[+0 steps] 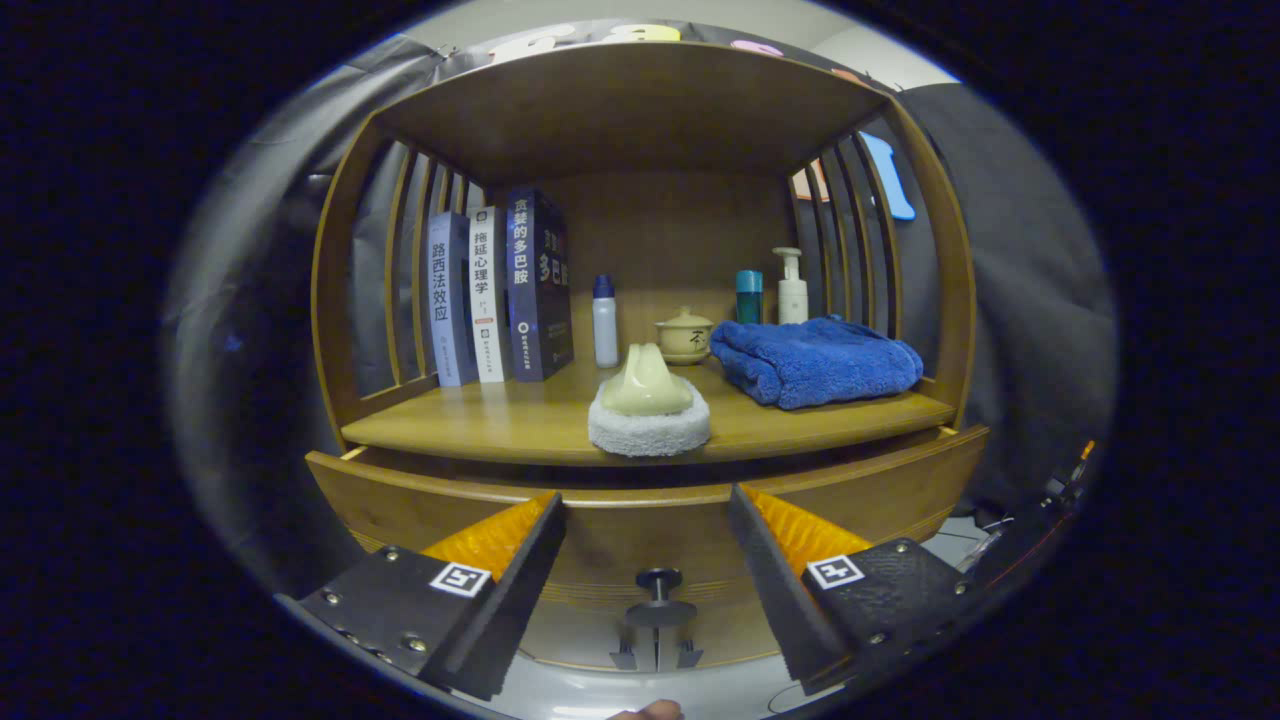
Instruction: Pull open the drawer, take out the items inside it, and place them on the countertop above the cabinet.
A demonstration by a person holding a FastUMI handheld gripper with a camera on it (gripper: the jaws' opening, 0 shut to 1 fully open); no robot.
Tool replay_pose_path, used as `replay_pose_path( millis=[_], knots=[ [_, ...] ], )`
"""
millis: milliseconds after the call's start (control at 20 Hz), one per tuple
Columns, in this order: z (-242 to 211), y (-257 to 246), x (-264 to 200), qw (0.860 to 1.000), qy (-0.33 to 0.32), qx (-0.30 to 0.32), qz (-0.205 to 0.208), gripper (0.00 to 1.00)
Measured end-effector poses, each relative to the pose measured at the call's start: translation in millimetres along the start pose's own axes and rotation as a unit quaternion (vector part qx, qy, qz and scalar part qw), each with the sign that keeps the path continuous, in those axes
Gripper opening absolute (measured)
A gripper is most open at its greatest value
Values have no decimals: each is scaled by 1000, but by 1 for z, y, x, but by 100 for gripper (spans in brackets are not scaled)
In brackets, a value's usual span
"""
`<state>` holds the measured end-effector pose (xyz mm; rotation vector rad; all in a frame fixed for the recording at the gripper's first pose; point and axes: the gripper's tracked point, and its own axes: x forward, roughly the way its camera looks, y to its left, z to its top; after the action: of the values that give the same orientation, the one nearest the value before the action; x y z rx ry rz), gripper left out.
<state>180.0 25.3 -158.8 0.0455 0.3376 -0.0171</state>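
The gripper (648, 520) has its two fingers spread wide apart, with nothing clamped between them. Right ahead of the fingertips, and spanning the gap between them, is the wooden drawer (420, 500), its front pulled slightly out from under the countertop (500, 425) of the cabinet. The drawer's dark round knob (658, 580) sits low in the gap between the fingers, apart from both. What lies inside the drawer cannot be told.

Beyond the fingers, on the front edge of the countertop, rests a scrubbing pad with a pale handle on a white round base (648, 405). Further back stand three upright books (495, 290) against the slatted left side, a small white bottle with a blue cap (605, 320), a lidded ceramic cup (684, 335), a teal container (749, 296) and a white pump bottle (792, 287). A folded blue towel (815, 360) lies on the right side of the countertop
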Motion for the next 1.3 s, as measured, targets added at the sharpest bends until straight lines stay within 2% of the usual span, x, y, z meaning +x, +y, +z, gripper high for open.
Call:
replay_pose_path(
  millis=[400,550,750,800,900,1050,1150,1300],
  knots=[
    [4,-1,27,1000,6,-1,-4,100],
    [4,-1,26,1000,5,-2,-5,98],
    [4,-8,25,999,22,30,-18,98],
    [4,-15,21,999,26,24,-22,95],
    [15,-12,7,999,22,18,14,88],
    [16,-23,-20,996,44,-9,79,88],
    [9,-40,-38,991,73,-51,103,88],
    [5,-77,-63,985,75,-97,120,88]
  ],
)
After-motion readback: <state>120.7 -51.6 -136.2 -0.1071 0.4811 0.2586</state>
